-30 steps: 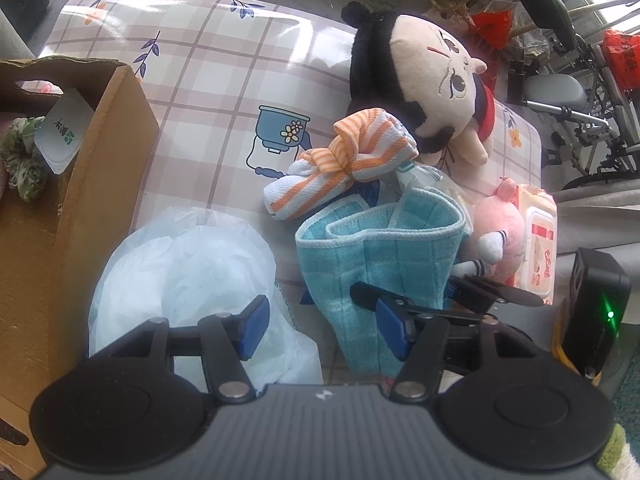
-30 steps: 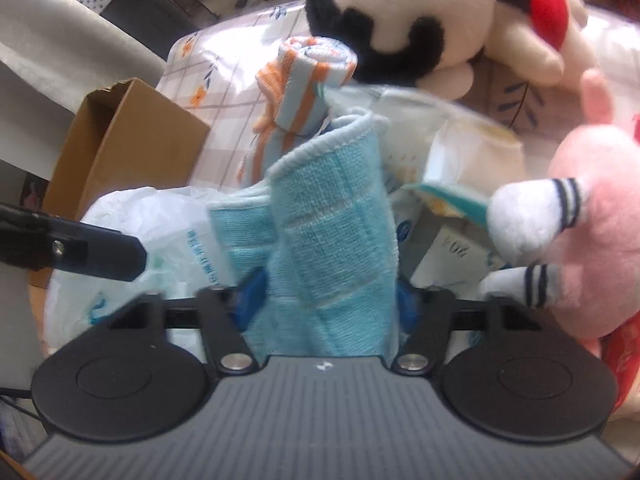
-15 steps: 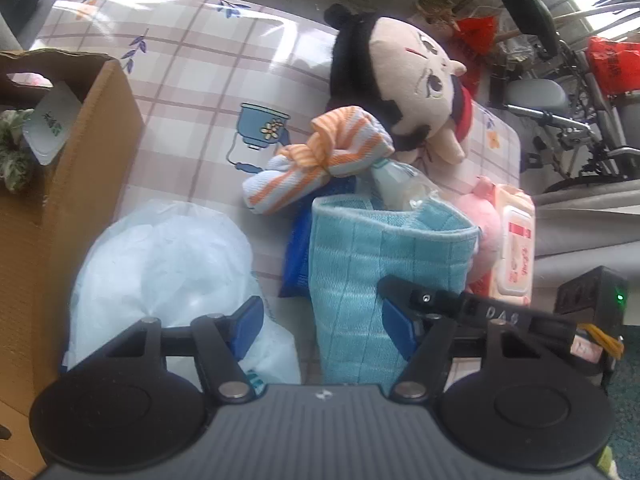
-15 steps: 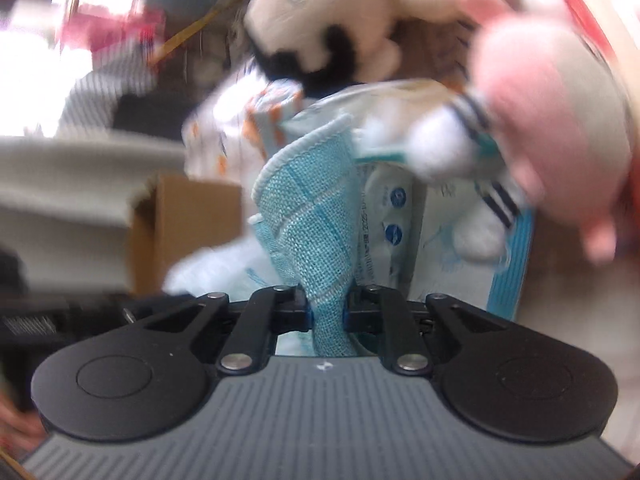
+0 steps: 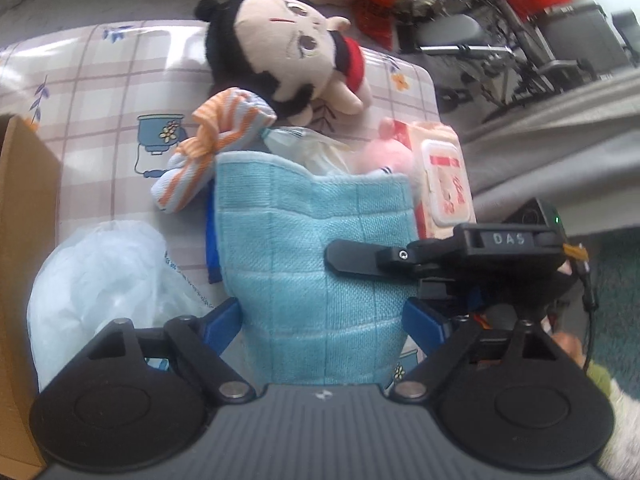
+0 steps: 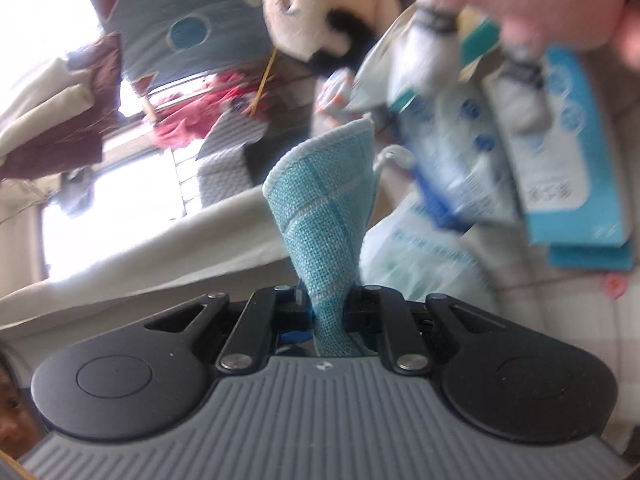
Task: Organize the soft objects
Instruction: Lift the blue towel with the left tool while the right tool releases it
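A teal towel (image 5: 312, 264) hangs upright over the table, stretched flat in the left wrist view. My right gripper (image 6: 326, 308) is shut on a bunched edge of the teal towel (image 6: 324, 216); its black finger (image 5: 352, 258) lies across the towel's right side. My left gripper (image 5: 324, 316) straddles the towel's lower part. Its jaws are opening, and the blue pads (image 5: 224, 320) stand just off the cloth. Behind the towel lie an orange-striped cloth (image 5: 212, 148), a black-haired doll (image 5: 280, 48) and a pink plush (image 5: 384, 156).
A checked tablecloth (image 5: 120, 80) covers the table. A cardboard box (image 5: 24, 240) stands at the left edge, with a pale plastic bag (image 5: 108, 280) beside it. A pink wipes pack (image 5: 444, 176) lies right of the towel. Blue tissue packs (image 6: 572, 152) sit under the plush.
My right gripper has shut on the towel's edge and rolled over. The towel now stands taller and flatter. My left jaws have spread wider around it.
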Demonstrator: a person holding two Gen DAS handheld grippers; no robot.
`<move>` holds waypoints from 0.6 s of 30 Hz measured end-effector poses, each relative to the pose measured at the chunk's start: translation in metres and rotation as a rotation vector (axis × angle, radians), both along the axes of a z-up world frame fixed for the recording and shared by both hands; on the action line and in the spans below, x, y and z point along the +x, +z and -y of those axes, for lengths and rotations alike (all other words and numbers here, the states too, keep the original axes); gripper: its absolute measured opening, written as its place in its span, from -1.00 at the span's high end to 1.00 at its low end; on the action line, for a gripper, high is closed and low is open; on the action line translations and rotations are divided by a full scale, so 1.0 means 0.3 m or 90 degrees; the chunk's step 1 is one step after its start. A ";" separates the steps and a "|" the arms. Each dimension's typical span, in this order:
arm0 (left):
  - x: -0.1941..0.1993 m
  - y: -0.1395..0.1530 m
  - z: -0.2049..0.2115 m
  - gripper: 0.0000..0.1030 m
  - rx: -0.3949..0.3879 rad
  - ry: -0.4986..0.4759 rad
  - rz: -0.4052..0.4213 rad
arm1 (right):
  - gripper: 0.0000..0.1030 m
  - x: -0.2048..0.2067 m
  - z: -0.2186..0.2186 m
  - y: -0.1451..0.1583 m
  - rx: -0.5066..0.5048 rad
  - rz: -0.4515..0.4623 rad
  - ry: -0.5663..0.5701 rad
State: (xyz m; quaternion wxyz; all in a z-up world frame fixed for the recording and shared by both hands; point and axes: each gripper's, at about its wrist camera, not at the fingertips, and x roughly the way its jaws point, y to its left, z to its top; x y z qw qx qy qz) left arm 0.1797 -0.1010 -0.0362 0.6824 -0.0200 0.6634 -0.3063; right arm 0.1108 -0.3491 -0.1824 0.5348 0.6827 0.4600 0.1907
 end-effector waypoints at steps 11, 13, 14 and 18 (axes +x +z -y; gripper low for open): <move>-0.020 0.008 0.020 -0.73 -0.015 -0.029 0.007 | 0.79 -0.002 -0.007 0.007 0.096 -0.007 0.008; -0.023 0.009 0.031 -0.73 -0.013 -0.033 0.009 | 0.79 0.000 -0.024 0.006 0.108 -0.012 0.016; -0.023 0.007 0.034 -0.71 -0.012 -0.035 0.011 | 0.79 0.001 -0.035 0.001 0.112 -0.013 0.020; -0.014 0.007 0.027 -0.45 -0.027 -0.031 0.010 | 0.73 0.012 -0.051 0.012 0.104 -0.011 0.038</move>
